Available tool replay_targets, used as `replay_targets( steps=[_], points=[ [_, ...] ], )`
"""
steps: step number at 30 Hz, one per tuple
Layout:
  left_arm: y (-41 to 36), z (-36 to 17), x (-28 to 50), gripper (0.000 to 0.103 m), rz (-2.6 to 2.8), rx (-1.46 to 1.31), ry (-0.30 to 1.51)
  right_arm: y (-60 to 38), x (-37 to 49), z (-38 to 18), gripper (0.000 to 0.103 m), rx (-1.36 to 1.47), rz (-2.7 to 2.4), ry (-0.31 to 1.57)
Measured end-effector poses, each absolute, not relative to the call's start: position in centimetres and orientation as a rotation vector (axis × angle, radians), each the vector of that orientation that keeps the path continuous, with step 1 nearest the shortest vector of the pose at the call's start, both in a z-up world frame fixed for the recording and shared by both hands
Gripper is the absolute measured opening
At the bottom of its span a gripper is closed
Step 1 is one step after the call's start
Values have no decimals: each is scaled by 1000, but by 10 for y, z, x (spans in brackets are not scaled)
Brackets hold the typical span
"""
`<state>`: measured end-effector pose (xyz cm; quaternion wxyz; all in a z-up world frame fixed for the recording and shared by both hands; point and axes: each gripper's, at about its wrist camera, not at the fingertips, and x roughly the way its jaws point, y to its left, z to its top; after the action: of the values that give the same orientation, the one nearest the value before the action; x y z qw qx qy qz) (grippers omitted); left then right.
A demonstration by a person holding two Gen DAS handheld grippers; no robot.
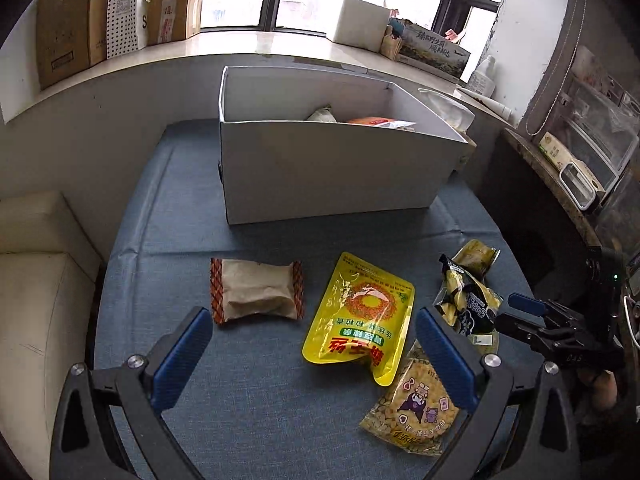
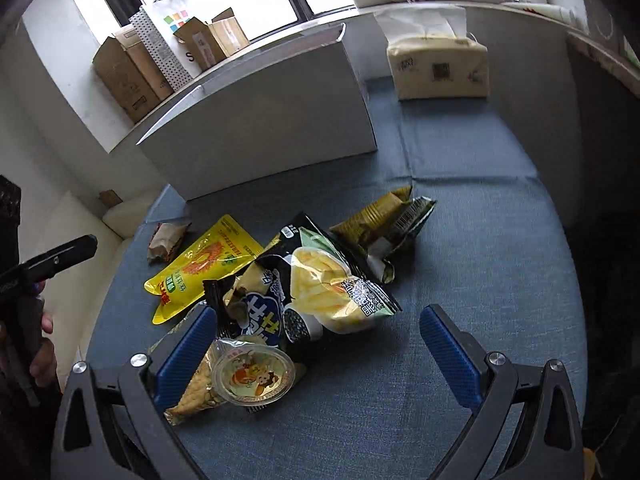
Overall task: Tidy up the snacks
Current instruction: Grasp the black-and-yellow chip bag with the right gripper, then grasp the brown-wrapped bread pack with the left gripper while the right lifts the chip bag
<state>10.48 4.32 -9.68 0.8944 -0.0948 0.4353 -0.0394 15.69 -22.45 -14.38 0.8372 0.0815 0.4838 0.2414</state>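
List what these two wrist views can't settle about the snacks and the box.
- White box contents: left wrist view shows only packet tops over the near wall; right wrist view shows just its outside.
- Corn-print packet: partly behind the left gripper finger.
- Jelly cup: label too small to read.

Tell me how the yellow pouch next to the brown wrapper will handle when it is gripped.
The yellow pouch looks glossy, so it may slip between the pads. It lies flat and creased, so it is probably floppy and will sag. It seems thin and likely light.
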Motion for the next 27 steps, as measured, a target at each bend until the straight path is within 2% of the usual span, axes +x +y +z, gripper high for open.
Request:
replay_targets(
  steps=[11, 12, 13, 14, 15, 17, 18, 22, 27],
  points=[
    [57, -115, 101, 103, -63, -242, 944, -188, 182, -160, 103, 39, 446, 1054],
    [58, -117, 101, 103, -62, -245, 949, -184, 180, -161, 90, 36, 476, 1055],
    [59, -119, 101, 103, -63, -249, 953, -181, 177, -160, 83, 21, 489, 1044],
    [60, -121, 101, 103, -65, -252, 958, -178, 176, -161, 83, 13, 504, 1045],
    [60, -123, 101, 103, -65, -255, 964, -177, 175, -160, 77, 12, 522, 1042],
    [62, -126, 102, 103, -55, -258, 970, -181, 177, -159, 46, 86, 571, 1040],
    [63, -127, 103, 103, -54, -262, 971, -185, 178, -159, 43, 109, 571, 1038],
    [68, -131, 105, 103, -43, -266, 975, -186, 177, -148, 42, 94, 564, 995],
    [79, -139, 116, 103, 10, -263, 989, -188, 175, -110, 41, 55, 514, 845]
  ],
)
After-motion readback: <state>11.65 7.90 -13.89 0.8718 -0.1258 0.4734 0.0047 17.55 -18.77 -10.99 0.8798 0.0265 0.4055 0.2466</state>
